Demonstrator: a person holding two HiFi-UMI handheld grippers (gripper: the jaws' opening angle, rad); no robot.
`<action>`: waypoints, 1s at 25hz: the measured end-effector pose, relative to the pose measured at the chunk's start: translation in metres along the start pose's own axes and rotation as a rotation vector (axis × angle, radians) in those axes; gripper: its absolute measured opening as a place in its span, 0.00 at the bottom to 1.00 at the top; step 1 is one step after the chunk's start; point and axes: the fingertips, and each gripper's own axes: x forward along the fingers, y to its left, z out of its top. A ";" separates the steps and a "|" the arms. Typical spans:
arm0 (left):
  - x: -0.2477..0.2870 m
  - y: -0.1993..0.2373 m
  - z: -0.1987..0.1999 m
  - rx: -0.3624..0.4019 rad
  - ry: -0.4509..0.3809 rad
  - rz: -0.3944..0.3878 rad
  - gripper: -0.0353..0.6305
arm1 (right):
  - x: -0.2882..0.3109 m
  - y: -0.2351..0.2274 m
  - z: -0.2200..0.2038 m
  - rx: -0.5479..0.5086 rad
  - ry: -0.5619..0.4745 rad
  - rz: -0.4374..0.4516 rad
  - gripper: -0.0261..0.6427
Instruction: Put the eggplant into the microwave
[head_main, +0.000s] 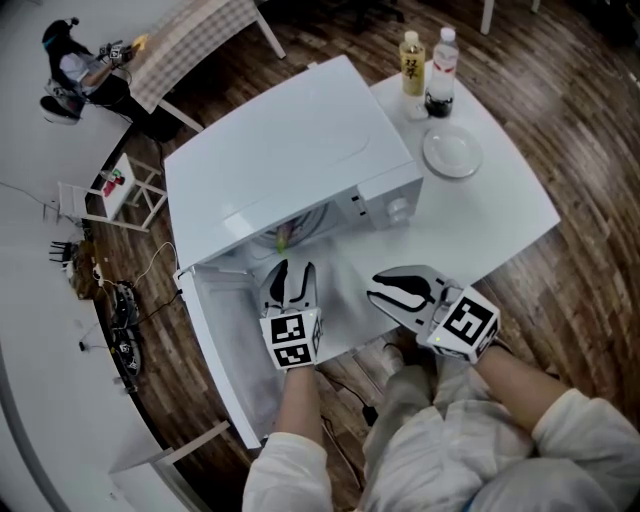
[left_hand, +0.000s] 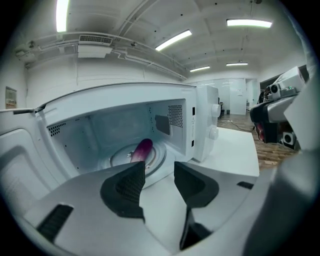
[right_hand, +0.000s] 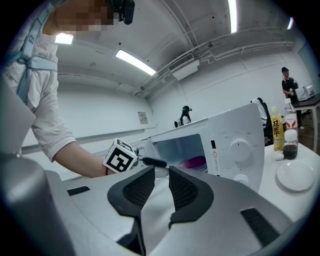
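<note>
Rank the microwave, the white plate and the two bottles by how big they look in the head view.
Microwave, largest.
White plate next.
Yellow bottle and dark-drink bottle last: they look alike, so unranked.

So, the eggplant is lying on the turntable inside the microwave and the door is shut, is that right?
Not quite: the door stands open, swung wide, as the head view shows. The eggplant does lie on the turntable inside the microwave.
</note>
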 end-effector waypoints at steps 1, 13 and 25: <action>-0.002 -0.004 -0.002 -0.001 0.003 -0.004 0.32 | -0.002 0.001 -0.001 -0.003 0.003 0.004 0.17; -0.033 -0.042 0.000 -0.053 -0.038 -0.017 0.09 | -0.017 0.009 -0.003 -0.019 0.011 0.047 0.17; -0.059 -0.105 0.004 -0.069 -0.078 -0.103 0.06 | -0.028 0.011 -0.006 -0.030 0.026 0.061 0.17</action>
